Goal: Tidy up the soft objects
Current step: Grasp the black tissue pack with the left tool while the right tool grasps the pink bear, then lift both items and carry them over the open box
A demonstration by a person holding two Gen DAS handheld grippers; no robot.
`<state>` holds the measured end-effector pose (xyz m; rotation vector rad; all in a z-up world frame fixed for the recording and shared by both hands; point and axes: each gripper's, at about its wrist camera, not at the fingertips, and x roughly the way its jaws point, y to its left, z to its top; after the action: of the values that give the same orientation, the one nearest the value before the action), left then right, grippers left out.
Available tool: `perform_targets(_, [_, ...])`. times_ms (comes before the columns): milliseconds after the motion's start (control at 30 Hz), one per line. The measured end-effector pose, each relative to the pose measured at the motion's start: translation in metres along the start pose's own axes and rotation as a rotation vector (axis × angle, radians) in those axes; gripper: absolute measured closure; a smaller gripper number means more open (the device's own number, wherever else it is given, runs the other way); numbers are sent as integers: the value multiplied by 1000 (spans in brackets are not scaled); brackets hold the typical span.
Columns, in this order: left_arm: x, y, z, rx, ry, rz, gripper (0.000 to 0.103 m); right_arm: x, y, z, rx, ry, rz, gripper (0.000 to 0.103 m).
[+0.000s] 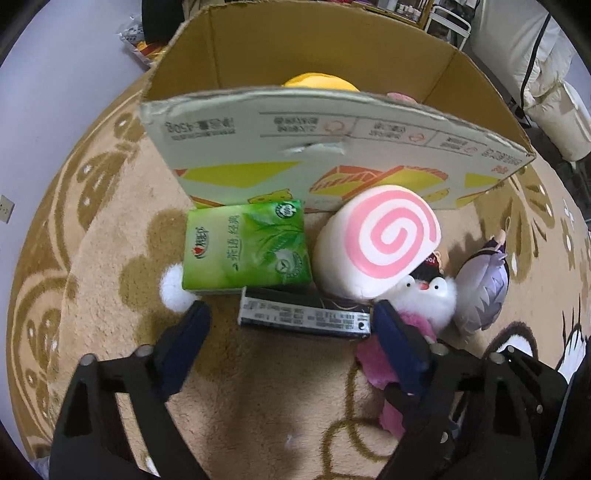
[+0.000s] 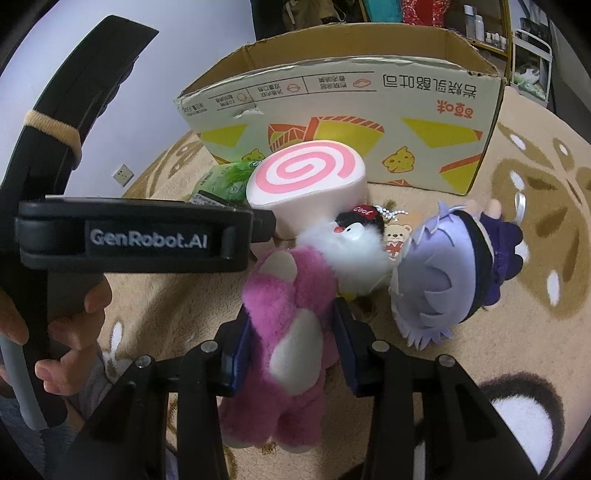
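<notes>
Right tongs (image 2: 291, 325) clench pink bear (image 2: 291, 332) on rug (image 2: 517, 314), left tongs (image 1: 291, 317) gape over dark pack (image 1: 303, 314); next, I judge, lift bear into box (image 2: 369, 110).

We are looking at a tan rug (image 1: 110, 229) with brown patterns covering the floor. A pale wall (image 2: 192, 48) is carrying a socket (image 2: 123, 174). A white rack (image 1: 448, 27) and shelves of bottles (image 2: 487, 29) are standing behind.
</notes>
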<state>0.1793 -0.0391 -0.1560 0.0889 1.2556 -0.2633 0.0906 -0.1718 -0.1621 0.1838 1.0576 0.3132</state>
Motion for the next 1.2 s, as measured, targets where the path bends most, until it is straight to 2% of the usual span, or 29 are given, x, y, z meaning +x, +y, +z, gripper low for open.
perform_targets(67, [3, -5, -1, 14, 10, -12, 33, -2, -1, 0, -2, -1, -1, 60])
perform_targets(100, [4, -8, -2, 24, 12, -2, 36, -3, -1, 0, -6, -2, -3, 60])
perform_targets(333, [-4, -22, -6, 61, -39, 39, 37, -16, 7, 3, -49, -68, -29, 72])
perform_targets(633, [-34, -16, -16, -1, -103, 81, 37, -40, 11, 8, -27, -150, -40, 73])
perform_targets(967, [-96, -16, -12, 20, -278, 139, 37, -66, 3, 16, -2, -276, -35, 73])
perform_targets(1200, [-111, 0, 0, -5, -396, 141, 37, -93, -11, 26, 24, -372, -44, 73])
